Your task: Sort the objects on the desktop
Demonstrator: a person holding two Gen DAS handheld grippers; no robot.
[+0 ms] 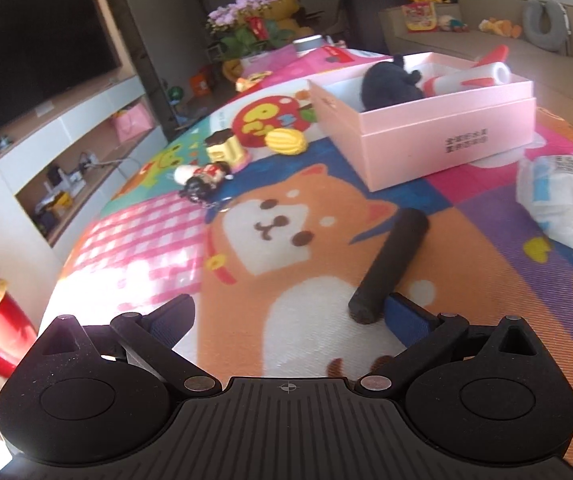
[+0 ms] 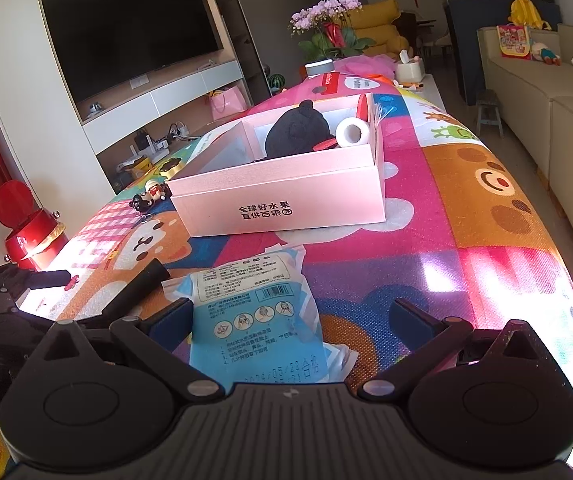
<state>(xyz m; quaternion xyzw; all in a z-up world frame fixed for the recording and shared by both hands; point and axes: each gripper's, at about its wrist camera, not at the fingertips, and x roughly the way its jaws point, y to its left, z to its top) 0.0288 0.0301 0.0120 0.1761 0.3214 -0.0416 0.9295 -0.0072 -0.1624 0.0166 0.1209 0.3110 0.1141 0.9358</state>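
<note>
- Far left on the mat (image 1: 134, 236), the small toys (image 1: 222, 148) lie loose, seemingly not yet sorted.
- The left gripper (image 1: 290, 312) is released, nothing clamped; the black roller (image 1: 390, 264) lies just beside its right finger, probably the next pick.
- The pink box (image 2: 286, 196) sits far centre, already holding a dark plush (image 2: 298, 132) and a white roll (image 2: 352, 131).
- The right gripper (image 2: 286, 316) gapes wide over the blue packet (image 2: 254, 320), pads apart from it, so it is not grasped.

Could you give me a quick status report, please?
Left gripper open beside black cylinder. Right gripper open over blue-white mask packet. Pink cardboard box ahead, path unobstructed.
</note>
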